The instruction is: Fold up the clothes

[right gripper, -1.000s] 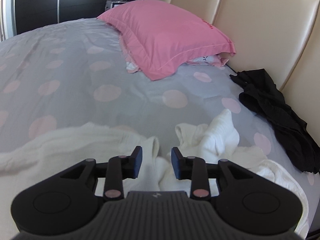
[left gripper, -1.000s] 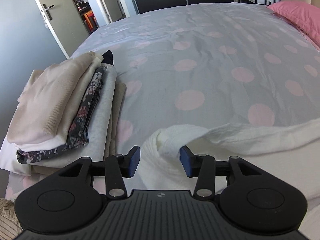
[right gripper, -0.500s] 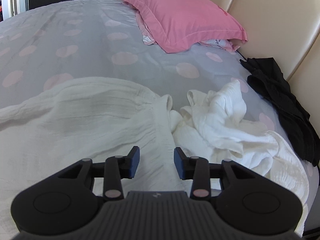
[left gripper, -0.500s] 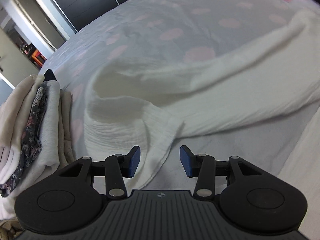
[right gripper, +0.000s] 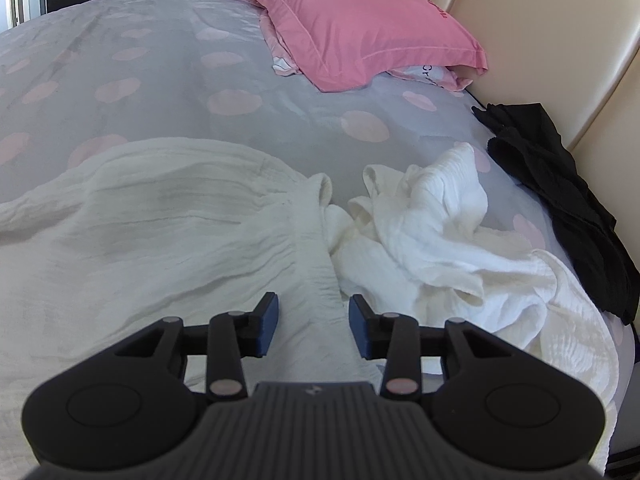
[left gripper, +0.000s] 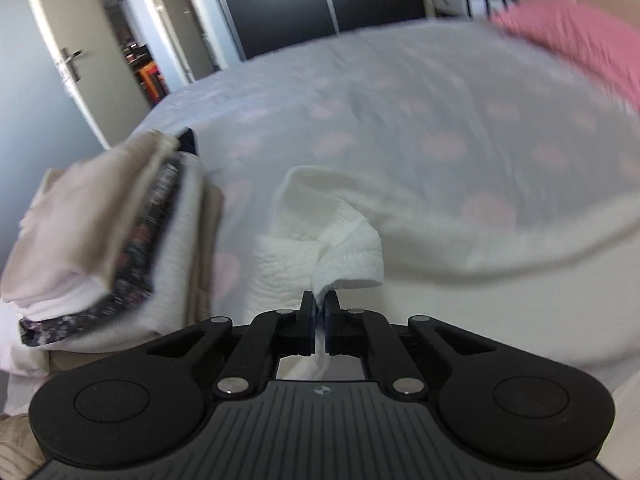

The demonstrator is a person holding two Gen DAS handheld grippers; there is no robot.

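The white crinkled garment [right gripper: 168, 232] sprawls across my polka-dot bed [right gripper: 160, 60]. My left gripper [left gripper: 319, 308] pinches a bunched corner, rising toward twelve o'clock. My right gripper [right gripper: 313, 314] stands parted, untouching, the garment's gathered band lying between its pads.

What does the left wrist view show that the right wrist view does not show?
Only the left wrist view: a stack of folded clothes, an open door, and the left gripper shut on a white garment.
Only the right wrist view: a black garment, the headboard, and the open right gripper.
Both: the white garment, the dotted cover and the pink pillow.
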